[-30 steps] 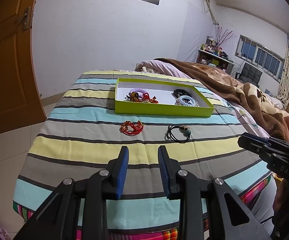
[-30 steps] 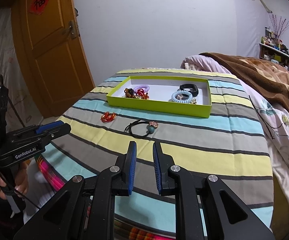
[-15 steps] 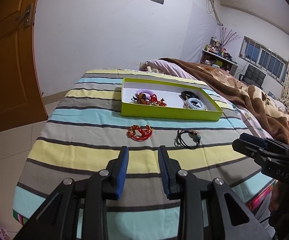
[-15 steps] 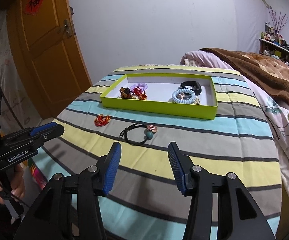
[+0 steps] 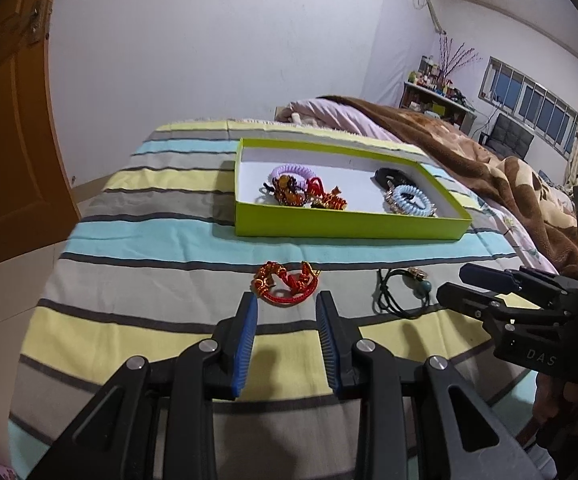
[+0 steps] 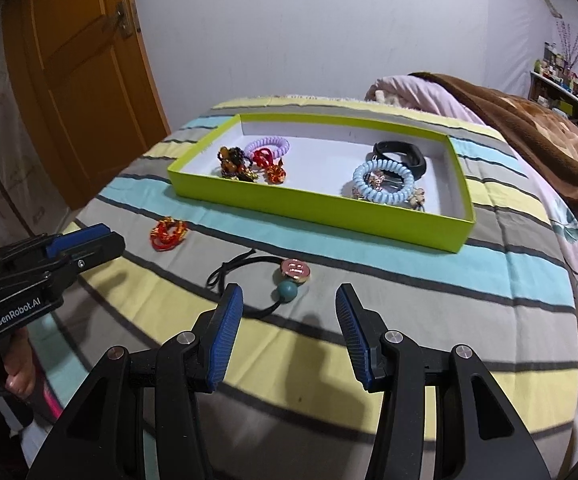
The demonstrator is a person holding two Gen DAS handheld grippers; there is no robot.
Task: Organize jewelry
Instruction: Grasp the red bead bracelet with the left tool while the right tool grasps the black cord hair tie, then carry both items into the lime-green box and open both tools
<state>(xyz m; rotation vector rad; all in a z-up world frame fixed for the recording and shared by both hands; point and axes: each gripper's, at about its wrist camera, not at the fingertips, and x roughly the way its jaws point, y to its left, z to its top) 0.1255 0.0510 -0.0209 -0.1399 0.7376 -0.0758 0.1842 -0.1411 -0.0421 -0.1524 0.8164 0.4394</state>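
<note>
1. Two pieces lie loose on the striped cover, near edge, both outside the green tray (image 5: 349, 228): a red-and-gold bracelet (image 5: 285, 284) and a black cord (image 6: 241, 276) carrying a teal bead (image 6: 288, 290) and a pink disc (image 6: 295, 269).
2. Left claw (image 5: 285, 344): moderate gap, nothing held, lined up just short of the red bracelet. Judged as set for that pick.
3. Right claw (image 6: 289, 332): spread wide, nothing held, with the bead and disc ahead between its fingers. The width suits a floppy, sprawling cord.
4. Beyond, the tray sits square to the cover's stripes, well within reach. Contents grouped by end: a purple coil (image 6: 268, 145) with red and amber pieces on one side, a blue coil (image 6: 383, 182) and black band (image 6: 401, 156) on the other. Sorting looks mostly done.
5. Hard to tell: the small gold bits under the blue coil; how the cord's loops cross; whether a bed or desk lies under the cover. The brown blanket (image 5: 489, 168) hides the far right.
</note>
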